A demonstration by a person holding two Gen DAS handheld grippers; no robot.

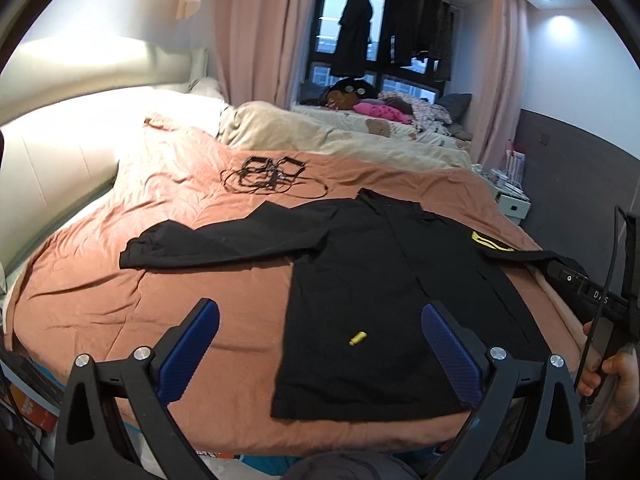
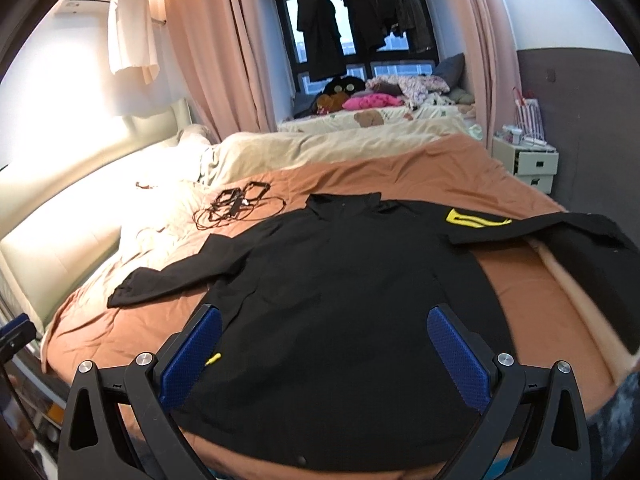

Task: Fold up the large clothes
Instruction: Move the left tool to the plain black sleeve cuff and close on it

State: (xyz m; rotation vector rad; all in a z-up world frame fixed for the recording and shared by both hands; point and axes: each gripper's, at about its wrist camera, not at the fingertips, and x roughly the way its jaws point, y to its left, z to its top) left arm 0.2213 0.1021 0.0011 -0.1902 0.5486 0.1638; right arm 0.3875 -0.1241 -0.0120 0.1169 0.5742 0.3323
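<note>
Black shirt (image 2: 340, 300): flat on brown bedspread (image 1: 100, 288), sleeves out both sides. Left gripper (image 1: 320, 336) & right gripper (image 2: 325, 340): jaws wide apart, empty, above hem. Cables (image 1: 264, 176) near collar.

Warm glare on the headboard (image 2: 80, 168), dim window (image 2: 360, 40), fisheye-curved edges.

White letters, seemingly "DAS", stand on the right gripper's black body (image 1: 600, 300), right of the left gripper's jaws.

Black shirt (image 2: 340, 292) flat on bed (image 2: 532, 292), right claw (image 2: 324, 340) spread
</note>
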